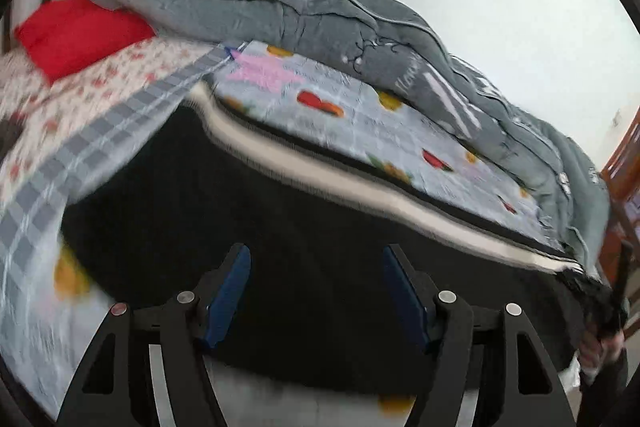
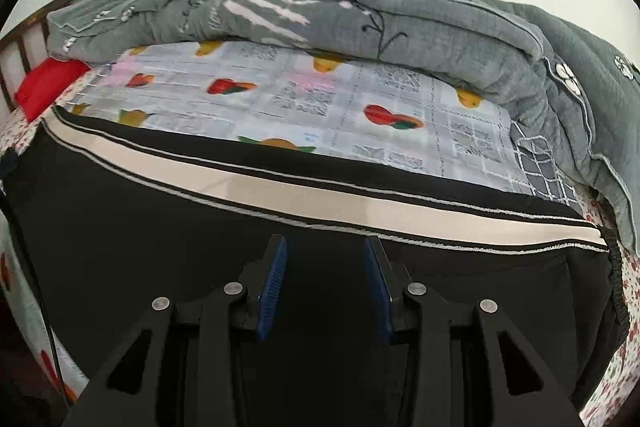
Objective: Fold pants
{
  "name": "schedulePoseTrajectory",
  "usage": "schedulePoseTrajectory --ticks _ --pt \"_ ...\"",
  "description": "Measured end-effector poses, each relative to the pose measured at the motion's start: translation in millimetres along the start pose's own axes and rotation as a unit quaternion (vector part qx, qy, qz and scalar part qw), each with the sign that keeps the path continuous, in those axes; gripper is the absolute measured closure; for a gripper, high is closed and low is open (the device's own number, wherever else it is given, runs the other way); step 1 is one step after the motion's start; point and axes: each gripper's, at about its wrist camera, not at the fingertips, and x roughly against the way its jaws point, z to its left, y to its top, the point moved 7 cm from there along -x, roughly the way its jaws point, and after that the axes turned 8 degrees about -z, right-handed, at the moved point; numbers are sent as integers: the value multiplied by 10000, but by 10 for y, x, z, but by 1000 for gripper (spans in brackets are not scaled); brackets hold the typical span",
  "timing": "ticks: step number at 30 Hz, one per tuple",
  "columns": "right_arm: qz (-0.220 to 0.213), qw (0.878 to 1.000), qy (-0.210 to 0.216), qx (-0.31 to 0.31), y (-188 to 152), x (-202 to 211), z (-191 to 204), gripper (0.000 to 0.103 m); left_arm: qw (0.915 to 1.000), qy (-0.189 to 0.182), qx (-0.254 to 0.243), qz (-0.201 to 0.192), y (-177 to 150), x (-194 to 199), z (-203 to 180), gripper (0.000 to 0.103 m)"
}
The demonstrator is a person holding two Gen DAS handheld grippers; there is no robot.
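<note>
On the bed (image 2: 280, 95) the black pants (image 2: 120, 227) lie flat beneath both my parted, empty-looking tools, left tool (image 1: 316, 291) and right tool (image 2: 325, 287); blur hides the cloth, so a hasty pinch might bunch it.

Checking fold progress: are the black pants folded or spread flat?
Cannot tell whether folded. The black pants lie flat on the bed sheet, cream side stripe straight.

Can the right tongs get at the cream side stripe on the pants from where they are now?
Probably yes. The right tongs stand open over the black pants, and the cream stripe lies just beyond their tips with nothing on it or in between.
</note>
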Motion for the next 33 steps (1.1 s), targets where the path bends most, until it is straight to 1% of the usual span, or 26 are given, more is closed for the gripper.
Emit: schedulePoseTrajectory --ticks 2,5,6,8,9,10,11,12,13,14,16,17,18,19,20,21,22,24,26,27,29,30,31,33 --pt "-43 10000 55 21 -6 63 54 64 9998 89 195 -44 -234 173 130 36" --pt "-43 9999 100 37 -33 115 103 63 9962 667 567 -23 -451 256 552 37" --pt "-46 9999 102 44 -47 132 111 63 9944 740 755 -62 -466 260 700 37" --pt "-48 9999 109 35 -87 181 122 63 9908 618 1189 -204 -393 227 937 37" --pt "-47 9999 103 10 -114 210 117 63 9895 542 1322 -204 -342 189 1002 37" --pt "-46 9999 98 -11 -134 227 104 63 9879 377 1489 -235 -248 125 1064 37" --pt "-38 9999 91 -45 -162 252 91 63 9853 248 1670 -276 -159 58 1124 37" --pt "-26 9999 72 -100 -207 290 70 63 9819 246 1857 -266 -105 1 1182 37" --pt "-16 9999 54 -146 -244 320 50 63 9768 203 2114 -262 -35 -70 1244 37" --pt "6 9998 34 -186 -286 353 28 63 9744 145 2223 -284 21 -128 1273 37" --pt "34 9997 -12 -228 -373 420 -20 63 9746 352 2195 -288 114 -208 1304 44" --pt "47 9996 -67 -270 -442 476 -70 63 9752 567 2113 -326 137 -209 1315 58" --pt "57 9995 -88 -294 -482 504 -109 63 9755 859 1994 -358 166 -203 1327 77" --pt "68 9993 -126 -342 -535 548 -158 63 9749 1053 1934 -338 179 -196 1335 84" --pt "74 9990 -173 -406 -597 603 -221 63 9744 1100 1929 -356 199 -168 1336 89" --pt "77 9987 -213 -456 -640 649 -281 63 9737 1133 1933 -405 232 -125 1305 91" --pt "61 9983 -264 -519 -696 712 -356 63 9735 1292 1830 -469 283 -73 1246 91" --pt "5 9976 -329 -606 -774 819 -476 63 9767 1619 1227 -687 453 41 939 92" --pt "-56 9970 -401 -662 -831 919 -588 63 9800 1617 670 -944 614 159 568 92" --pt "-85 9967 -437 -680 -860 962 -636 63 9818 1550 386 -1030 683 203 307 92" --pt "-179 9959 -541 -696 -939 1092 -778 63 9856 1266 -131 -1115 777 237 -296 92" --pt "-211 9955 -593 -705 -971 1148 -847 63 9874 1032 -465 -1107 776 245 -695 92" --pt "-259 9949 -659 -717 -999 1207 -914 63 9878 880 -705 -1072 758 227 -971 92" --pt "-366 9934 -735 -797 -1037 1312 -1044 63 9856 561 -1285 -942 616 181 -1615 92"
